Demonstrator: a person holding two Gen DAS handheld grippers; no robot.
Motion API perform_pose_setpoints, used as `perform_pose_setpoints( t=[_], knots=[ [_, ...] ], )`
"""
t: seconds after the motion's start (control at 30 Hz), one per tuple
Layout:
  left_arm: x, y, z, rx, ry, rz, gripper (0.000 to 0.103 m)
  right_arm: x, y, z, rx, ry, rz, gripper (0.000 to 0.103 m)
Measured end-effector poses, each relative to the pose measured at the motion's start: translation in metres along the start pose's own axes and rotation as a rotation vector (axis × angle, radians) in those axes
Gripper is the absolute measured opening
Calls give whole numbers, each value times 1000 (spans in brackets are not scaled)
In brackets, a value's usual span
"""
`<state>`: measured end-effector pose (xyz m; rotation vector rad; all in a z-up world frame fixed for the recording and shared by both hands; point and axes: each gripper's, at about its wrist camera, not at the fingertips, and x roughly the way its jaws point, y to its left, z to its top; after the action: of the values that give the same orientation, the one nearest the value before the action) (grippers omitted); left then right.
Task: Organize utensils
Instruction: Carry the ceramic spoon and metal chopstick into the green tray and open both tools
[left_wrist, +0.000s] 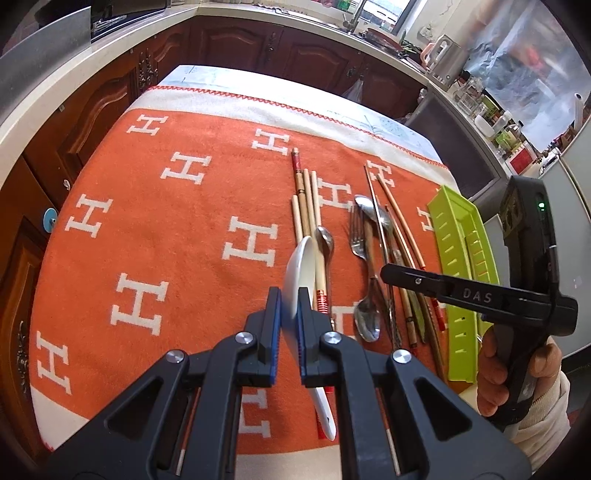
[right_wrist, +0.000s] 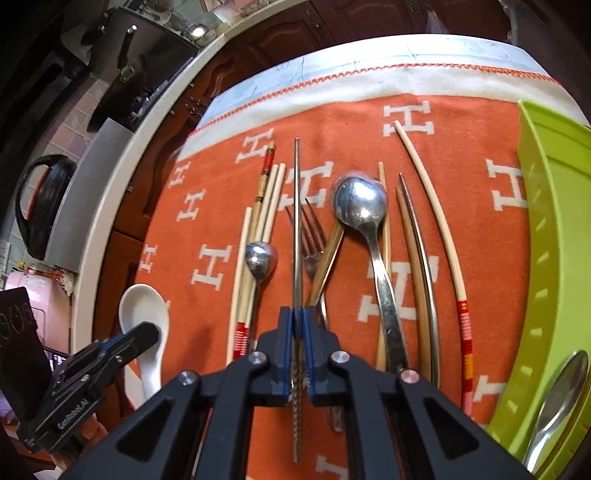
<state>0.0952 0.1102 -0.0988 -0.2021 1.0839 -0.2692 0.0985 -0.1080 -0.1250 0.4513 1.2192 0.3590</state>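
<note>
A white ceramic spoon (left_wrist: 301, 266) is clamped between the closed jaws of the left gripper (left_wrist: 290, 295), lifted above the orange blanket (left_wrist: 166, 229) covering the table. The right gripper (right_wrist: 298, 317) is closed on a thin metal chopstick (right_wrist: 296, 206) within the row of spoons, fork and chopsticks. A green tray (right_wrist: 554, 229) lies along the table's right edge, holding a metal spoon (right_wrist: 561, 391).

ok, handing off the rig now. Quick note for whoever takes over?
Left tongs: shut on the white ceramic spoon, lifted off the cloth.
Right tongs: shut on a metal chopstick.
Done: one metal spoon lies in the green tray.
Left: both held pieces, plus the fork, two spoons and the remaining chopsticks on the orange cloth.
</note>
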Motion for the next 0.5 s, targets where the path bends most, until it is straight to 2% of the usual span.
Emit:
perform_pose_setpoints(
  t=[0.13, 0.3, 0.5],
  knots=[
    [-10, -15, 3, 24, 2, -28, 5, -32, -2, -5, 24, -49, 27, 5],
    [-20, -57, 9, 87, 7, -108, 5, -78, -29, -16, 86, -96, -11, 6],
    [-9, -134, 15, 192, 50, -200, 5, -121, -77, -32, 149, -153, -157, 6]
  ],
)
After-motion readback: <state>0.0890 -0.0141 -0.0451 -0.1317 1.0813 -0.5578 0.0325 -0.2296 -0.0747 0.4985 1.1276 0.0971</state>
